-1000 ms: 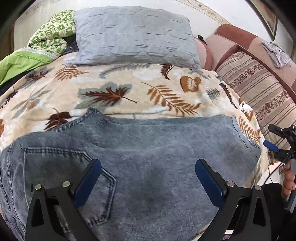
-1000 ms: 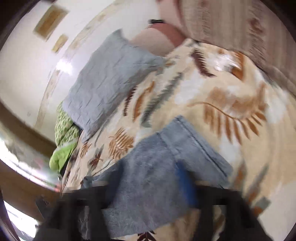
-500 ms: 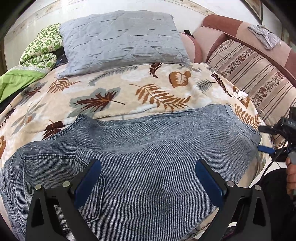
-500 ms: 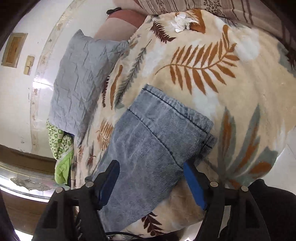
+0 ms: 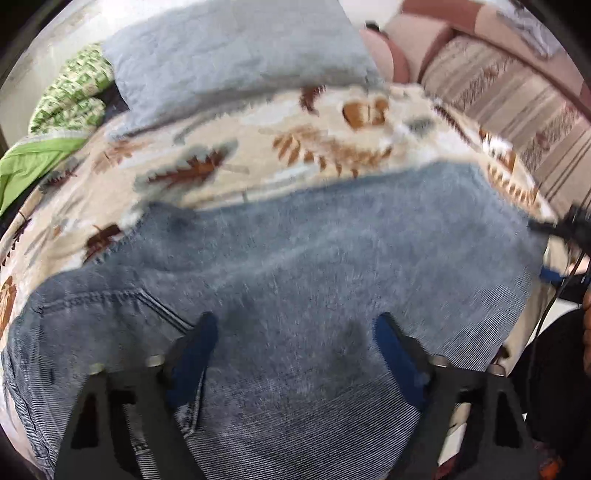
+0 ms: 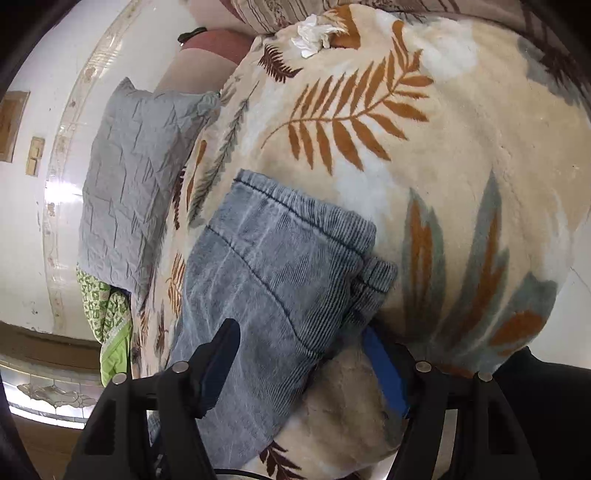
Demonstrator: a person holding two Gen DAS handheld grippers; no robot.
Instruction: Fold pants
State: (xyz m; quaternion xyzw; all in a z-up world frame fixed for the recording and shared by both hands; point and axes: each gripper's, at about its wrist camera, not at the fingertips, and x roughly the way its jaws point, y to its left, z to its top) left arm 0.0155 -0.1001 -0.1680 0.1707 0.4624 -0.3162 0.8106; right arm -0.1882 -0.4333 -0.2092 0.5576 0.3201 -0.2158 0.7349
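Blue denim pants point(image 5: 314, 266) lie flat across a leaf-patterned blanket point(image 5: 258, 147) on a bed, waist and back pocket at the left, leg hems at the right. My left gripper point(image 5: 295, 347) is open above the seat area, empty. In the right wrist view the leg hems point(image 6: 295, 251) lie stacked near the bed's edge. My right gripper point(image 6: 306, 350) is open, its jaws straddling the hem end; the right finger point(image 6: 380, 362) sits partly under the cloth edge. The right gripper also shows at the right rim of the left wrist view point(image 5: 565, 229).
A grey pillow point(image 5: 236, 55) lies at the head of the bed, a green patterned quilt point(image 5: 62, 110) beside it. Striped cushions point(image 5: 509, 99) stand along the right side. A crumpled white tissue point(image 6: 310, 33) lies on the blanket. The bed's edge is close below the hems.
My right gripper has moved in closer to the hem end, which now sits between its jaws. My left gripper has dropped nearer the pants; its view is blurred.
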